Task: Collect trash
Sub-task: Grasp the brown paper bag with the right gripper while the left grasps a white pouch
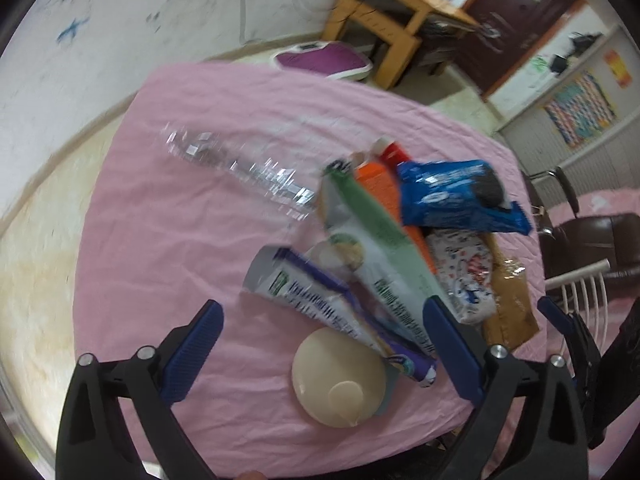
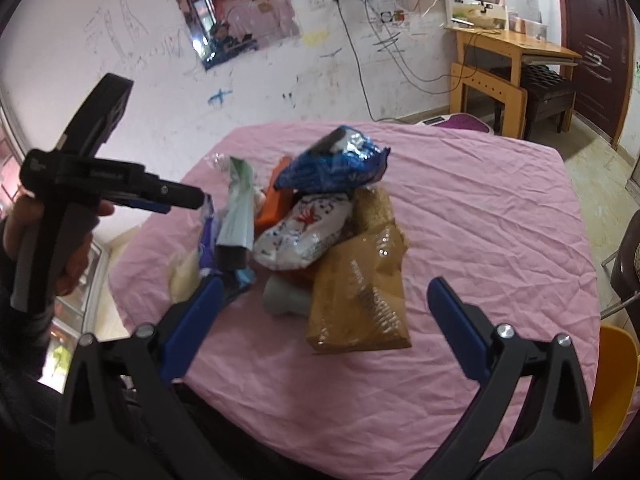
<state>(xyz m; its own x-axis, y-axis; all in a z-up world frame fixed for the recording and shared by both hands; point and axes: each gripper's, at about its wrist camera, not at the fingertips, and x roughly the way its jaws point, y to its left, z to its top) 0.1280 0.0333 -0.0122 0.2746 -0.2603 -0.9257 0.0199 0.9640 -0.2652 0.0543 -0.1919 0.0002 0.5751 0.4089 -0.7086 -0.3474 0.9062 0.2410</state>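
Below, in the left wrist view, the trash [image 1: 400,248] was seen heaped on the pink cloth [image 1: 160,240]: crumpled wrappers, cartons, a clear bottle [image 1: 236,168]. The left gripper [image 1: 324,308] was spread, empty. From the right wrist, the same pile [image 2: 320,232] was shown; the right gripper [image 2: 324,292] was held apart, empty.

Left wrist view: looking steeply down, from close above, onto the pink-clothed table [image 1: 168,264], past its own blue-padded fingers [image 1: 200,336].
Right wrist view: facing the scribbled wall [image 2: 280,80] at a shallower slant, sitting nearer the table's [image 2: 500,220] front edge.
Shared: both are showing the trash pile [image 1: 400,248] [image 2: 320,232], wooden desk [image 1: 384,4] [image 2: 512,56] and dark door [image 1: 520,12] [image 2: 596,40].
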